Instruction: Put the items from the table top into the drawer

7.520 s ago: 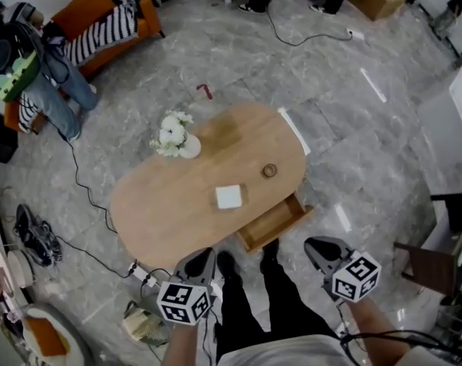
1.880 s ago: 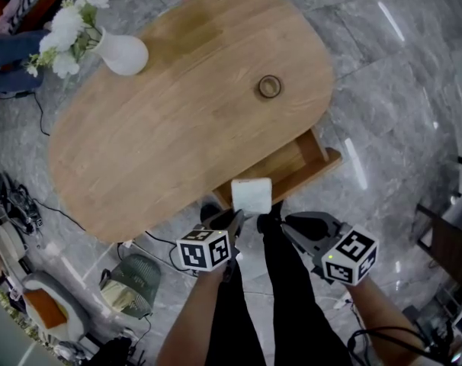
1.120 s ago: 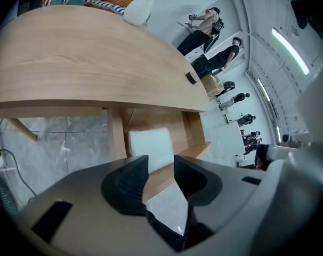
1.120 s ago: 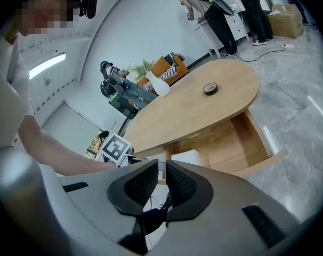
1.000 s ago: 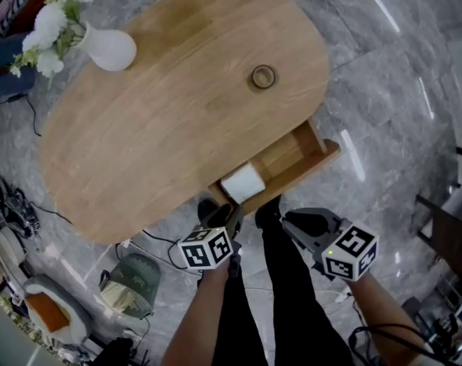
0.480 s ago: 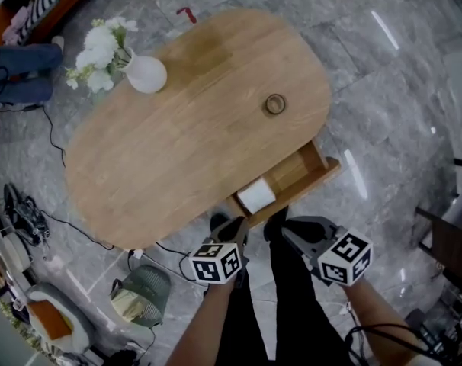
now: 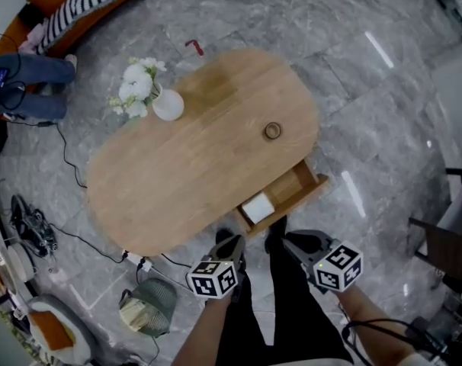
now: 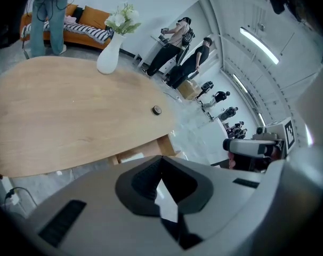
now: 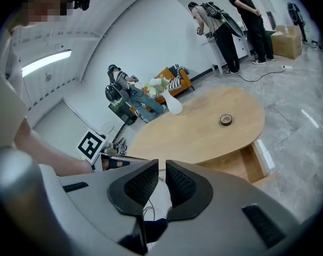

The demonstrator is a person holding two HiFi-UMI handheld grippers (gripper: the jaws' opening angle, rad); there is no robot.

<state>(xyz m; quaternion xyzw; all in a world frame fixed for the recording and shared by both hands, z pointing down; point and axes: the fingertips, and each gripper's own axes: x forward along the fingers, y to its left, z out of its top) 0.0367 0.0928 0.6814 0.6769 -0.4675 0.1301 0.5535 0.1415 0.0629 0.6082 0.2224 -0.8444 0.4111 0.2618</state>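
- Grey marble-tiled floor (image 7: pixel 383 90) fills the head view, with cables trailing across it along the left.
- An oval wooden table (image 7: pixel 193 166) stands at the centre of the floor, its long axis slanting from lower left to upper right.
- An orange sofa (image 7: pixel 29 25) sits at the floor's top-left corner with a striped blanket (image 7: pixel 78 4) on it. A person's legs in jeans (image 7: pixel 29 71) are just in front of it.
- The wearer's legs in black trousers (image 7: pixel 292 311) stand at the table's near edge.
- 1 drawer (image 7: pixel 296 189) is pulled out from under the table's near edge, at its right end, and stands open.
- The left gripper (image 7: pixel 232 244) hangs just short of the drawer's left end, its marker cube (image 7: pixel 213 278) turned up to the camera. Its jaws have just been closing, and their tips now meet with nothing between them.
- The right gripper (image 7: pixel 292 242) hangs beside it, just short of the drawer's front edge. Its pads (image 9: pixel 143 185) are closed to a thin slit that holds nothing.
- A white vase (image 7: pixel 168 107) of white flowers (image 7: pixel 136 82) stands upright near the table's far-left edge.
- A white box (image 7: pixel 258 208) lies flat inside the drawer at its left end, apart from both grippers.
- 1 tape roll (image 7: pixel 272 131) lies flat on the tabletop towards the right end, well apart from the vase and in from the edge above the drawer.
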